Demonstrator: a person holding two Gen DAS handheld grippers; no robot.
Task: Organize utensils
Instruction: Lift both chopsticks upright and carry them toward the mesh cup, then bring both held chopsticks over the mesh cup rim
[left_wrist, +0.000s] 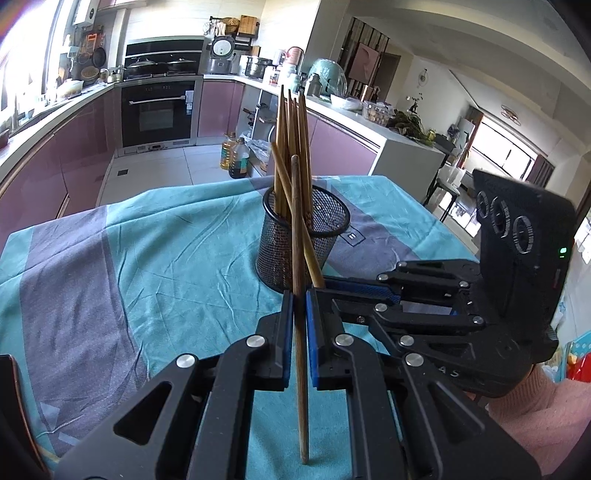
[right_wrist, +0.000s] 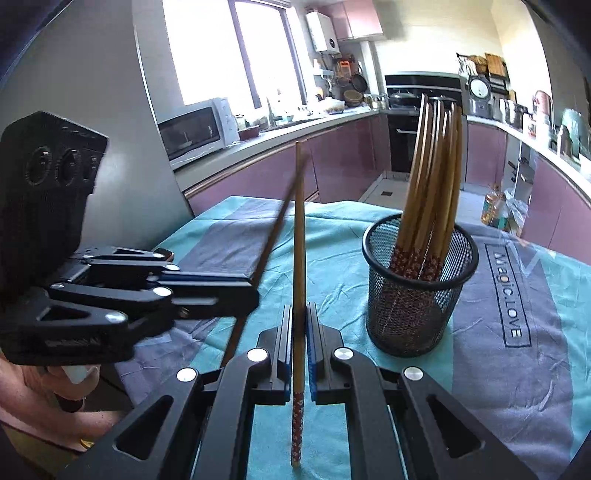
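Observation:
A black mesh cup (left_wrist: 301, 240) stands on the teal and grey tablecloth (left_wrist: 147, 258) and holds several wooden chopsticks (left_wrist: 291, 147). My left gripper (left_wrist: 299, 306) is shut on one wooden chopstick (left_wrist: 297, 229), held upright in front of the cup. My right gripper (left_wrist: 325, 286) comes in from the right, shut on a second chopstick (left_wrist: 295, 206) that slants across the cup. In the right wrist view my right gripper (right_wrist: 299, 321) holds its chopstick (right_wrist: 299, 236) upright, left of the cup (right_wrist: 417, 288). The left gripper (right_wrist: 255, 295) holds its dark chopstick (right_wrist: 269, 240) at a slant.
The table's far edge (left_wrist: 258, 181) drops to a tiled kitchen floor. Purple cabinets (right_wrist: 258, 173), an oven (left_wrist: 159, 110) and a crowded counter (left_wrist: 351, 107) lie beyond. Oil bottles (left_wrist: 236, 155) stand on the floor. A microwave (right_wrist: 195, 129) sits on the left counter.

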